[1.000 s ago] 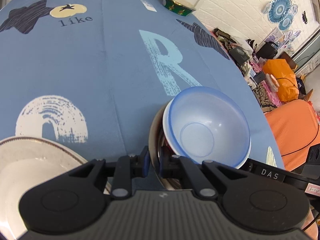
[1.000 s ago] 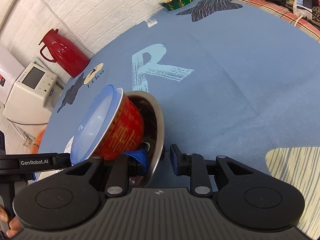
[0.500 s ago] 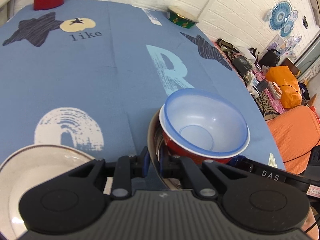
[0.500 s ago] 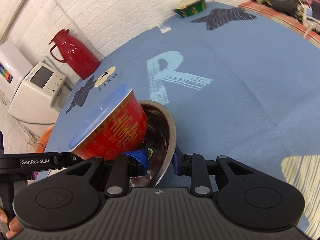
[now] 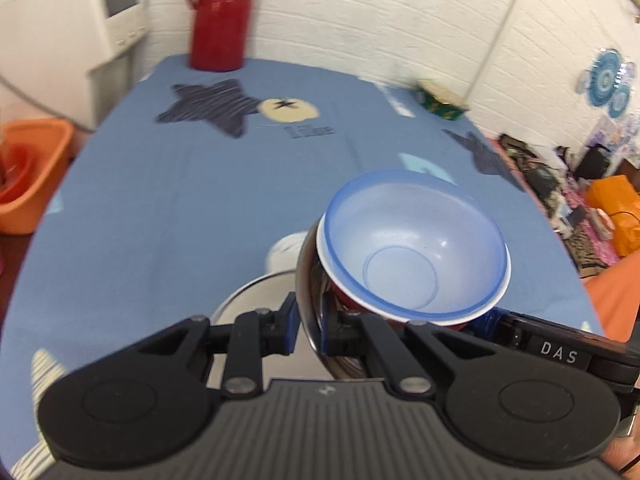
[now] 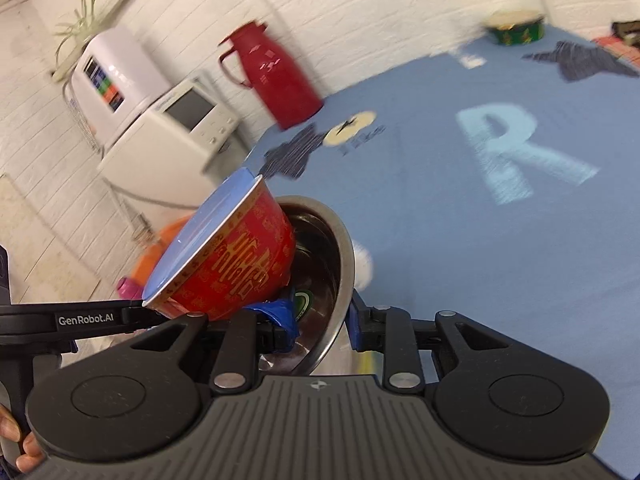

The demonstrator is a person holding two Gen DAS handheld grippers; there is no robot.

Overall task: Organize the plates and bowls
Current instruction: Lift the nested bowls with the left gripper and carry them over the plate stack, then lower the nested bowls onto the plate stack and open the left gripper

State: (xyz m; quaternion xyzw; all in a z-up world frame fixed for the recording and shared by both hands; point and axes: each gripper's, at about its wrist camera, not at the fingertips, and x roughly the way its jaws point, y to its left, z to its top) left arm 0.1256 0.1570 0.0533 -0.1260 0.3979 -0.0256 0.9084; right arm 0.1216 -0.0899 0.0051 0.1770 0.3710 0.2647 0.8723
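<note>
Left gripper [image 5: 308,330] and right gripper [image 6: 322,326] each clamp the steel bowl [image 6: 334,264] rim, held tilted above the blue tablecloth [image 5: 180,200]. A red bowl [image 6: 236,268] with gold characters nests inside. Gripper labels read "DAS" and "GenRobot.AI". Tablecloth print reads "R" and "like". A red thermos [image 5: 220,16] stands farthest.

Both tongs, left [image 5: 307,322] and right [image 6: 324,326], clamped narrow

We see a red bowl [image 6: 236,268] with gold lettering and a pale blue inside, nested in a shiny steel bowl [image 6: 332,256]. The counter [image 5: 168,200] wears a blue cloth printed with dark striped stars and a pale "R". A red jug [image 5: 219,16] stands far left.
</note>
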